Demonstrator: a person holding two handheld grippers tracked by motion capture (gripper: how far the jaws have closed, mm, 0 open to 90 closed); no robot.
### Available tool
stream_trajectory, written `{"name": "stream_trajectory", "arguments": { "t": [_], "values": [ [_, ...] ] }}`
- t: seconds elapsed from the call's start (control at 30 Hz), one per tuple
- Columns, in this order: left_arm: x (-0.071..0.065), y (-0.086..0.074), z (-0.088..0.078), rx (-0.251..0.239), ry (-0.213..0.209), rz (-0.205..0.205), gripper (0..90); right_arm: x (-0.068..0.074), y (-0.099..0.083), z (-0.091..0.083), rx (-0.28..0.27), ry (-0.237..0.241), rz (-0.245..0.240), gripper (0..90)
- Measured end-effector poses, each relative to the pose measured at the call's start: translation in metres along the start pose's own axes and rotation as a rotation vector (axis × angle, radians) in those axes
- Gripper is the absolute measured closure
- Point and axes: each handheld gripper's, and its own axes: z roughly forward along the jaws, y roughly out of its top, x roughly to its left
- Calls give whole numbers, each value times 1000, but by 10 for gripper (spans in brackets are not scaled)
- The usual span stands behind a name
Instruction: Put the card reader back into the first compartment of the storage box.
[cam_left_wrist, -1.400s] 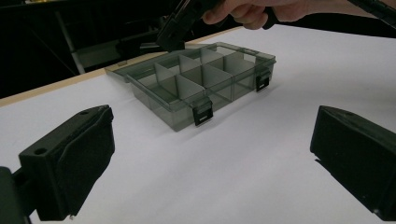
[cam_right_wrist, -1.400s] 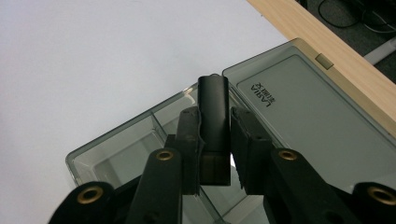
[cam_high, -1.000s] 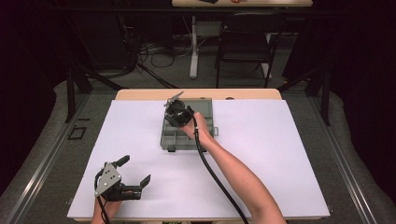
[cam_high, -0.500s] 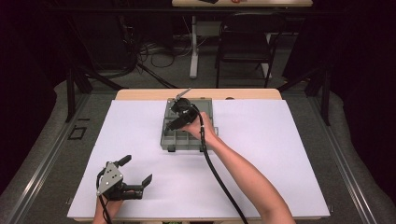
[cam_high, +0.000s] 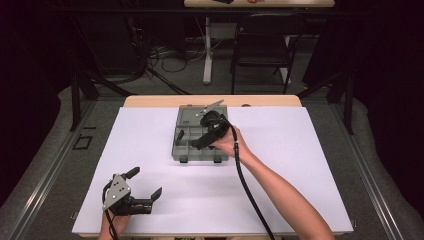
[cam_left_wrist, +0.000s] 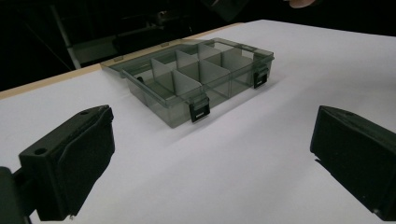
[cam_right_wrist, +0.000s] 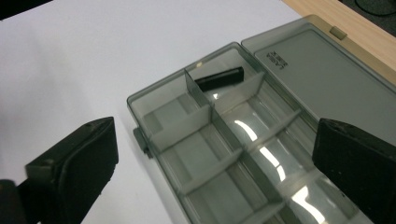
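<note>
A smoky-grey compartment box sits toward the far middle of the tabletop, its lid swung fully back and lying flat toward the wooden far edge, which leaves every divided cell reachable from above. A small black bar lies slanted in a corner cell beside the lid hinge, resting on the floor of that cell with one end up against the wall. The right gripper hangs just over the box, and its jaws have just been opening; they now stand wide apart with nothing between them, so the bar looks to be freshly dropped into its cell rather than awaiting pickup. The left gripper rests at the near left corner of the tabletop, well apart from the box, its jaws also spread wide and empty, apparently parked out of the way while the other hand works. The two front latches hang loose, as they must with the lid open. A white sheet covers the tabletop, leaving a strip of pale wood bare at the far side. Beyond it the room is dark, with a black chair, a white table leg and loose cables on a grey floor.
</note>
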Motion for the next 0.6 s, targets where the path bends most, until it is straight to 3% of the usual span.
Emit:
{"name": "stream_trajectory", "arguments": {
  "t": [0.3, 0.6],
  "values": [
    [0, 0, 0, 2, 0, 3, 0, -3, -27, -35, -27, -1, -11, 0],
    [0, 0, 0, -1, 1, 1, 0, 0, -52, -57, -54, 1, -15, 0]
  ]
}}
